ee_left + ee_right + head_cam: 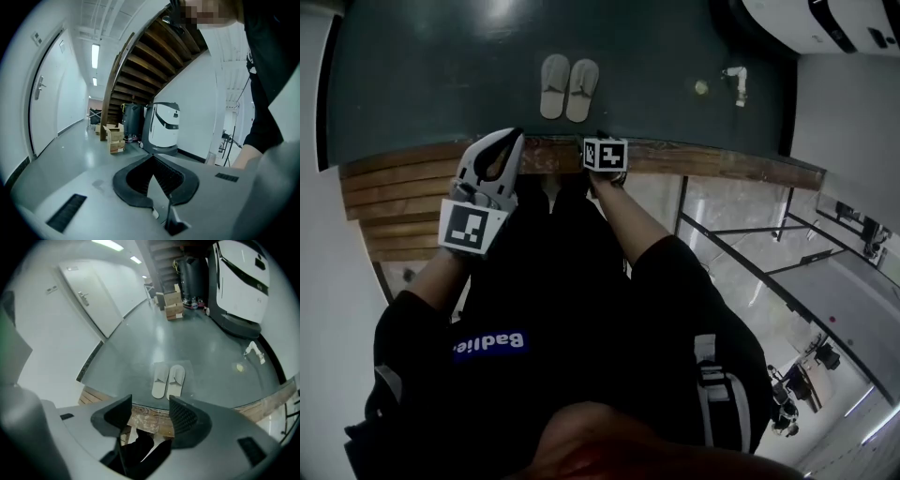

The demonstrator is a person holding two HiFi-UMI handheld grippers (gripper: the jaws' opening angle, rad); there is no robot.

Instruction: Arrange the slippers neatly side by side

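Pale slippers point(569, 88) lay paired on the dark floor point(441, 75).
In the head view they sat at 12 o'clock, just beside each other and parallel, apart from both grippers. The left gripper point(152, 159) had its jaws closed together on nothing; the right gripper point(150, 406) stood wide and empty.

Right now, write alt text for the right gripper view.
A pair of pale slippers lies side by side on a dark floor beyond a wooden step edge. The right gripper, jaws open and empty, sits below them. A white machine stands behind.
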